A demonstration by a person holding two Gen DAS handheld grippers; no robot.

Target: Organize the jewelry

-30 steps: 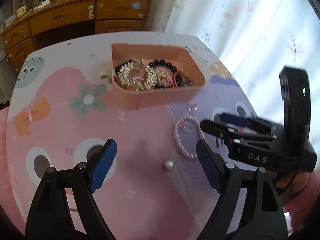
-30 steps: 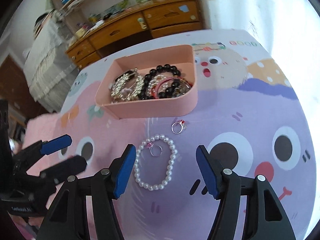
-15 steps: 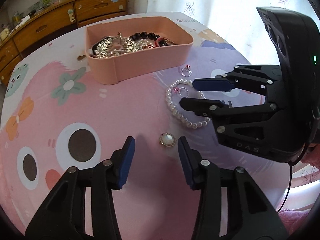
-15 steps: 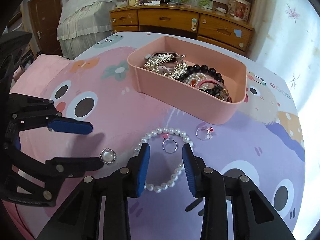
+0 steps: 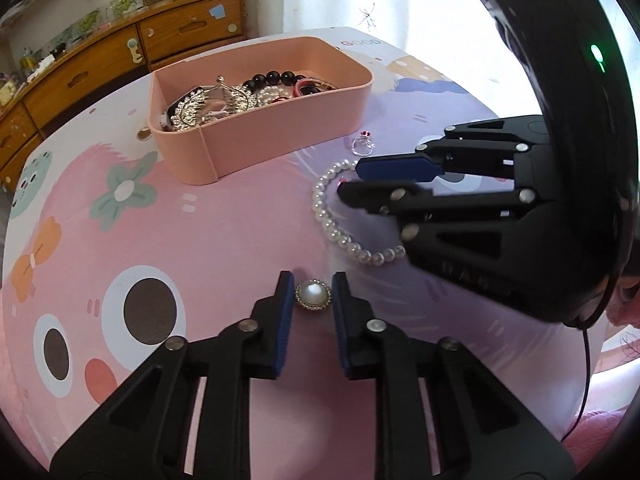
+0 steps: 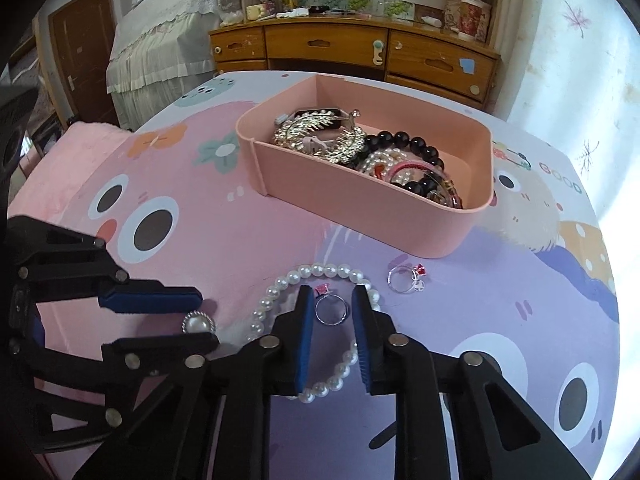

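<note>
Two black claws with blue pads are low over the cartoon-printed pink and purple surface (image 5: 224,232). In the left wrist view, the left claw (image 5: 312,286) sits at the lower middle of the frame. Its two pads are a little apart, one on each side of a round pearl brooch with a sparkly rim (image 5: 313,295). There is a thin gap on each side, so it is not squeezing the brooch. In the right wrist view, the right claw (image 6: 331,300) is at the lower middle of the frame. Its pads are also a little apart, with a silver ring with a small pink stone (image 6: 331,307) lying between them. I cannot tell if the pads touch the ring. That ring lies inside the loop of a white pearl bracelet (image 6: 276,292), which lies flat on the surface. A second silver ring with a red stone (image 6: 406,279) lies just to the right of the bracelet, near the front wall of a pink plastic box with rounded corners (image 6: 360,216). The box sits in the upper middle of both frames. It holds shiny leaf-shaped pieces (image 6: 320,136), a black bead bracelet (image 6: 412,146) and more beads in a heap. Behind the surface, at the top of the frame, stands a wooden dresser with drawers (image 6: 344,46). A bed with a white cover (image 6: 160,36) is at the upper left.
</note>
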